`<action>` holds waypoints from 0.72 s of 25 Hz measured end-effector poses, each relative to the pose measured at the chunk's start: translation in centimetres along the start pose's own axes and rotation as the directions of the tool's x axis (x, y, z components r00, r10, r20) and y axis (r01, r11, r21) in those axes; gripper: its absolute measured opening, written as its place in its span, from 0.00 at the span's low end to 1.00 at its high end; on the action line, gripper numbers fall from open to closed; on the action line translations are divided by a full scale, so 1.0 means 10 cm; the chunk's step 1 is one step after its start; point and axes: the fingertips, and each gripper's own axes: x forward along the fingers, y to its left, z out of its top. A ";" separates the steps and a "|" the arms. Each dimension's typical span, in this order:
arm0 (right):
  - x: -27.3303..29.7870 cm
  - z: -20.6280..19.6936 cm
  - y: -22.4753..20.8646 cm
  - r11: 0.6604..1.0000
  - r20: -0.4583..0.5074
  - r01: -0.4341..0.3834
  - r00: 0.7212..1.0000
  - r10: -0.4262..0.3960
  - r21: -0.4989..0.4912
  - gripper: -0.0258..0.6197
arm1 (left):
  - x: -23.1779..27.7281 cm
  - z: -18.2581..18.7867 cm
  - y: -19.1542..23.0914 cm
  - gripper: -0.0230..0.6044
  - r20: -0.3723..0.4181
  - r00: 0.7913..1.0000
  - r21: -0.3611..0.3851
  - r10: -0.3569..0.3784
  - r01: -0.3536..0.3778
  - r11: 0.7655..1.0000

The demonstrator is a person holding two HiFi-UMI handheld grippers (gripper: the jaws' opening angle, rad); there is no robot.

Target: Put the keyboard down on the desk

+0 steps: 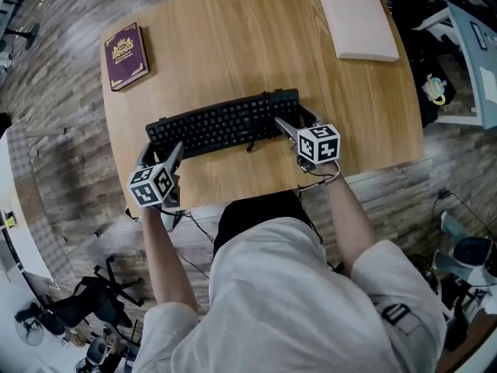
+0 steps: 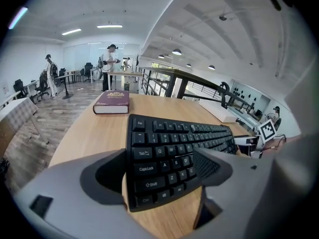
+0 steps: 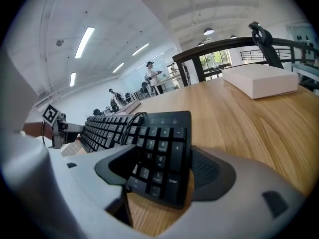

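Left gripper (image 1: pixel 161 151) clamped on Ctrl/Shift end of keyboard (image 1: pixel 221 124), right gripper (image 1: pixel 296 122) clamped on numpad end. Keyboard at near side of desk (image 1: pixel 256 37), can't tell if it's touching wood. Lower both ends level, same pace. Mind loose cable (image 3: pixel 130 122) by numpad. Release only once flat.

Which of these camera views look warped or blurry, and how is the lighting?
Left gripper view and right gripper view: heavy fisheye bend, black corners, nearby grey jaws soft, black computer keyboard sharp, bright ceiling strip lights. Head view: even light on the light wooden desk, milder warp at the edges, no motion blur.
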 end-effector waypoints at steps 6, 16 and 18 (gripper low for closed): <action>0.04 0.00 -0.07 1.000 -0.037 0.015 0.999 -0.015 0.007 0.56 | 0.14 -0.03 0.01 0.71 -0.031 0.999 -0.047 -0.021 0.019 0.999; 0.15 -0.06 -0.10 0.998 -0.203 0.027 0.979 -0.014 0.061 0.56 | 0.23 -0.08 0.07 0.71 -0.083 0.996 -0.033 0.015 -0.018 0.999; 0.16 -0.07 -0.11 0.998 -0.220 0.032 0.975 -0.018 0.061 0.56 | 0.26 -0.11 0.07 0.71 -0.101 0.995 -0.040 0.016 -0.020 0.999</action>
